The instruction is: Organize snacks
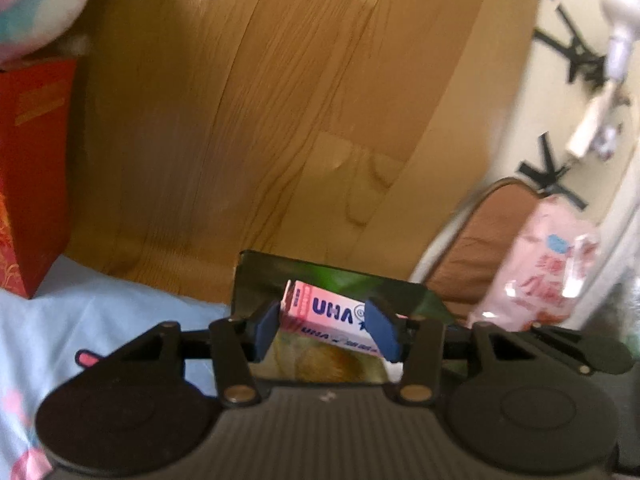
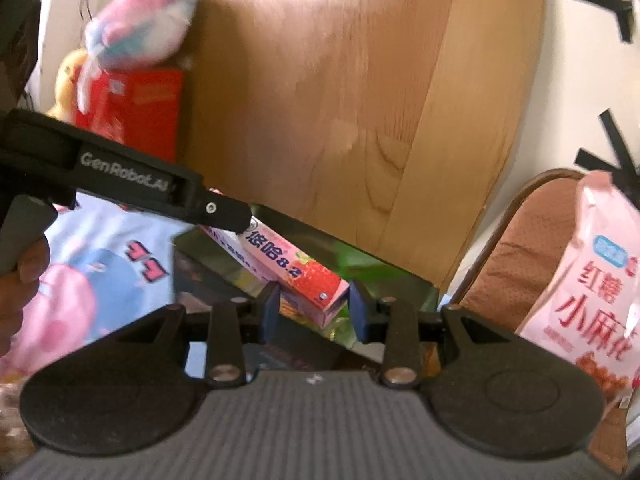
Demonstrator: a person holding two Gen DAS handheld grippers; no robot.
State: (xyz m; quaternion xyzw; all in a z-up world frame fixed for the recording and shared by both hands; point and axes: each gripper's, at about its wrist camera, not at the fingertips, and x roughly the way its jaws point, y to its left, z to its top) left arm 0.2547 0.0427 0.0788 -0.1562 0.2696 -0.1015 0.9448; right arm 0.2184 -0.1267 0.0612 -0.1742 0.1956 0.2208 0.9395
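A pink UHA candy box (image 1: 328,314) sits between the blue pads of my left gripper (image 1: 326,330), which is shut on it, above a dark green box (image 1: 340,280). In the right wrist view the same pink strawberry box (image 2: 296,268) is held at its far end by the left gripper (image 2: 224,216), and its near end lies between the fingers of my right gripper (image 2: 314,312). The right jaws stand slightly wider than the box, with small gaps on both sides.
A red box (image 2: 136,108) with a pink plush toy (image 2: 140,28) on it stands at the left by the wooden headboard (image 2: 320,100). A pink snack bag (image 2: 600,288) leans at the right on a brown cushion (image 2: 520,264). Light blue bedding (image 1: 100,312) lies below.
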